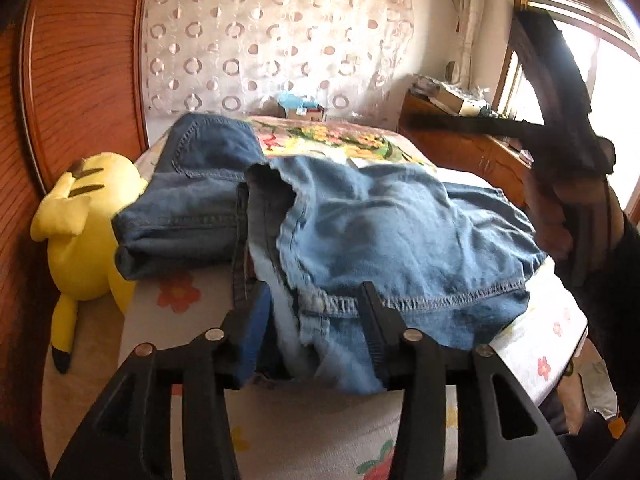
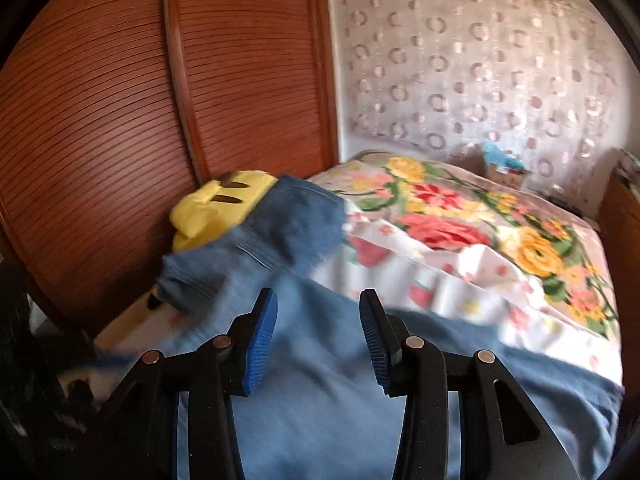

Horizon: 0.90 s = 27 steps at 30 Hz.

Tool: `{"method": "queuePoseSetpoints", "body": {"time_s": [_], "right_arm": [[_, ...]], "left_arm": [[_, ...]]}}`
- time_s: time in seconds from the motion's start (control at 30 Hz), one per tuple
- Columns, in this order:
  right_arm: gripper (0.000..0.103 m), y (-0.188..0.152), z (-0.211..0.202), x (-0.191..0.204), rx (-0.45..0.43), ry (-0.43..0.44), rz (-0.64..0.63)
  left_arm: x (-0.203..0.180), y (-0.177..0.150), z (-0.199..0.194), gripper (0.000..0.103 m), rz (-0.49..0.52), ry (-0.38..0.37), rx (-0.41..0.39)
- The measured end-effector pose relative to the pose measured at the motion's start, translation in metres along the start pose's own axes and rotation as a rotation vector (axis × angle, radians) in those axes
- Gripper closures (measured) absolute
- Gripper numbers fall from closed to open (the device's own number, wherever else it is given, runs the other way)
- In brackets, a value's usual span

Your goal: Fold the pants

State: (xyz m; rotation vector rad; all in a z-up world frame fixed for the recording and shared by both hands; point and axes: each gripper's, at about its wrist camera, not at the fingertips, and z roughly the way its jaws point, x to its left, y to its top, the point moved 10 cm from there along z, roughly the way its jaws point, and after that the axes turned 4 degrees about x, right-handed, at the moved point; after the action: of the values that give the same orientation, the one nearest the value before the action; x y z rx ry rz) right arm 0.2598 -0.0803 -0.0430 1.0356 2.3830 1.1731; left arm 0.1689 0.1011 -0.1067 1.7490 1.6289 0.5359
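Yellow plush toy [image 1: 80, 236]: at the bed's left edge, against the slatted wooden wardrobe [image 2: 120, 120]. Blue denim pants [image 1: 360, 224]: crumpled on the floral-sheeted bed [image 1: 180, 312], darker folded part toward the left edge, paler rumpled part at the near edge. Left gripper [image 1: 316, 320]: fingers pinching the bunched, stitched denim edge. Right gripper [image 2: 318, 332]: fingers spread apart over pale denim, nothing between them. Small printed box [image 2: 506, 176]: at the bed's far edge, contents indistinct.
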Motion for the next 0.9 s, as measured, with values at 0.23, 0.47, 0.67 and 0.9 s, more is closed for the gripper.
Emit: {"method": "queuePoseSetpoints", "body": {"time_s": [0.23,0.47,0.67,0.9], "right_arm": [[0.059,-0.077,-0.043,-0.05,0.031,-0.095,0.069],[0.06,-0.141,-0.077,-0.058,0.082,-0.107,0.126],[0.062,-0.171,-0.078,-0.055,0.138,-0.089,0.144],[0.063,-0.185,-0.088,-0.063,0.156,-0.083,0.161]], "left_arm": [[-0.006,0.017,-0.009,0.027,-0.002,0.02,-0.054],[-0.029,0.021,0.002,0.027,0.019,0.023,-0.057],[-0.046,0.019,0.018,0.027,0.047,0.024,-0.025],[-0.045,0.025,0.027,0.027,0.055,0.039,-0.012]]}}
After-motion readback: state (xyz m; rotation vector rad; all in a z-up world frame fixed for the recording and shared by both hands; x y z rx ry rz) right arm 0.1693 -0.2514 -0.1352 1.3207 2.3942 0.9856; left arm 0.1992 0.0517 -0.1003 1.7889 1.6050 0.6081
